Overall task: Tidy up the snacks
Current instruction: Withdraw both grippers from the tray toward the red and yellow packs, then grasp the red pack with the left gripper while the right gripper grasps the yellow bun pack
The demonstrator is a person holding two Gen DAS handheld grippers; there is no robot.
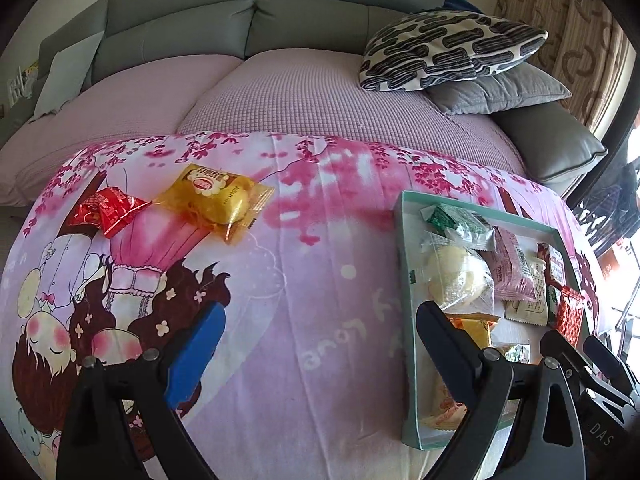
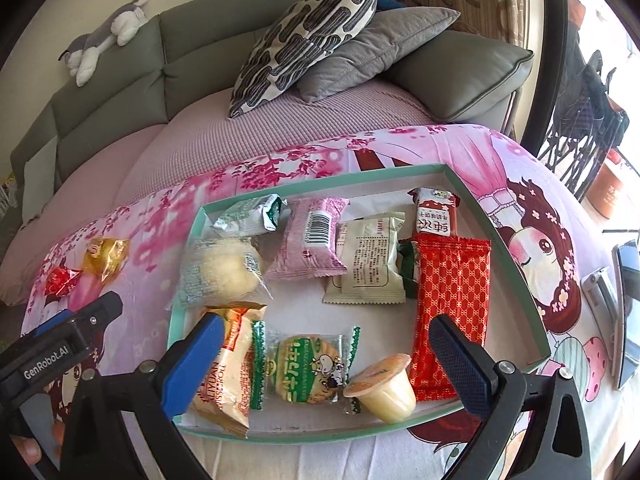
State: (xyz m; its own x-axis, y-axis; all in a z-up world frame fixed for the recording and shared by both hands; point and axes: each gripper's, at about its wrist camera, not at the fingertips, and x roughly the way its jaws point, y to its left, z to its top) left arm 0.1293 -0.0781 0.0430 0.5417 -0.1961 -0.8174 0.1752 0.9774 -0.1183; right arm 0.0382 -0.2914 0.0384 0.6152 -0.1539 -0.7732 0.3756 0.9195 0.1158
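Observation:
A teal-rimmed box [image 2: 320, 179] lies on a pink cartoon cloth and holds several wrapped snacks, among them a long red pack [image 2: 454, 304], a pink pack [image 2: 310, 240], a green cracker pack [image 2: 306, 368] and a jelly cup [image 2: 386, 388]. The box also shows in the left wrist view [image 1: 405, 264]. Outside it, a yellow cake pack [image 1: 218, 198] and a small red pack [image 1: 106, 210] lie on the cloth. My left gripper [image 1: 320, 336] is open and empty above the cloth. My right gripper [image 2: 326, 344] is open and empty over the box's near part.
A grey sofa with a lilac cover [image 1: 304, 92] stands behind the cloth, with a patterned cushion [image 1: 448, 50] and a grey one. A phone [image 2: 626, 308] lies at the cloth's right edge. A plush toy [image 2: 106, 36] rests on the sofa back.

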